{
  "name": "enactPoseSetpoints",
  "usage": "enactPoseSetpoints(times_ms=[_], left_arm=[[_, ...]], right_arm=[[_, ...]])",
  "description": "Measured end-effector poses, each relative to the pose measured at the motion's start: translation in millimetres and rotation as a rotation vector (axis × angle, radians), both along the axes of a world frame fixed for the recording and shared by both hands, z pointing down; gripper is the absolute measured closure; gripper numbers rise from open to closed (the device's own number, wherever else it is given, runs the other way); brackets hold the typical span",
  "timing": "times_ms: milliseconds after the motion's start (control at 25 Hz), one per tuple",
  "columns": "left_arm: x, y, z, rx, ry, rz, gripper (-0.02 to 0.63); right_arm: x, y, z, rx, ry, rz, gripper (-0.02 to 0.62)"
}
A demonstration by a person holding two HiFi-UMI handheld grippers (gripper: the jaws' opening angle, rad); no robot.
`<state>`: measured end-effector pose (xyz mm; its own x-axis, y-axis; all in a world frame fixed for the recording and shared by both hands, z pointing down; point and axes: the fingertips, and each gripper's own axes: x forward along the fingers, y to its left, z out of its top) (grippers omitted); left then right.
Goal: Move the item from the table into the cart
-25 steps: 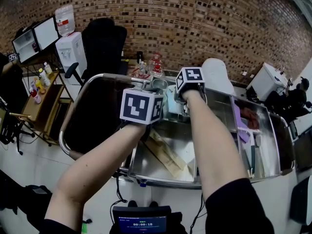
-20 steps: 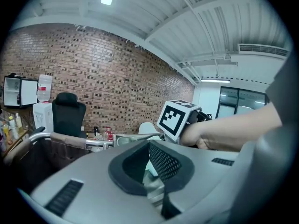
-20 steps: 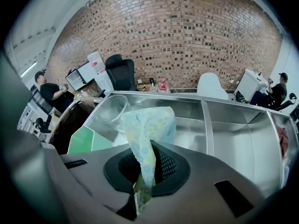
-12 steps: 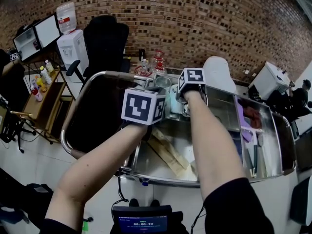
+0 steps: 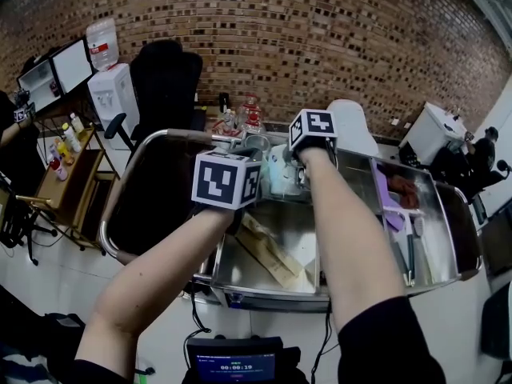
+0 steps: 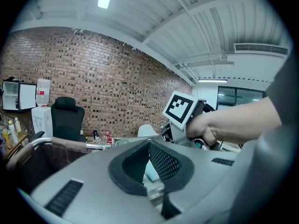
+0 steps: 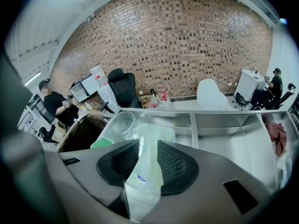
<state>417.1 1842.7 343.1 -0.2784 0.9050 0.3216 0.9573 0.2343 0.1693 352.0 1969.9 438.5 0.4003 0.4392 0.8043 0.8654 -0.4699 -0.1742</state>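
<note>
A pale green, see-through plastic bag lies in the left compartment of the steel cart; from the head view it shows as a light patch under my hands. My right gripper points steeply down over it. Its jaws have just been opening and now stand apart, with the bag showing in the gap between the pads. My left gripper hangs level beside it, fingertips meeting, nothing held. Only the marker cubes of the left gripper and right gripper show from the head.
A clear plastic bowl and a green item lie in the same compartment. A brown paper packet lies on the cart's near tray, purple items on its right. A black chair stands behind the cart handle.
Both hands have lifted slightly above the cart's left compartment. The bag stays lying in the cart.
</note>
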Motion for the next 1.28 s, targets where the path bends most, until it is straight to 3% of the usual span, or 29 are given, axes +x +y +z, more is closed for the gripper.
enactPoseSetpoints(times_ms=[280, 480, 640, 920, 1280], left_arm=[[-41, -51, -37, -0.062, 0.018, 0.003, 0.606], [-69, -122, -84, -0.135, 0.02, 0.025, 0.606], [-97, -170, -96, -0.233, 0.088, 0.041, 0.606], [-104, -247, -127, -0.368, 0.168, 0.044, 0.606], [-106, -301, -96, -0.372, 0.156, 0.047, 0.606]], right_arm=[[-45, -55, -66, -0.105, 0.105, -0.034, 0.483], [-67, -130, -145, -0.218, 0.255, -0.11, 0.483], [-97, -182, -191, -0.344, 0.387, -0.163, 0.483], [-144, -293, -260, -0.54, 0.601, -0.293, 0.483], [-192, -388, -242, -0.704, 0.583, -0.379, 0.483]])
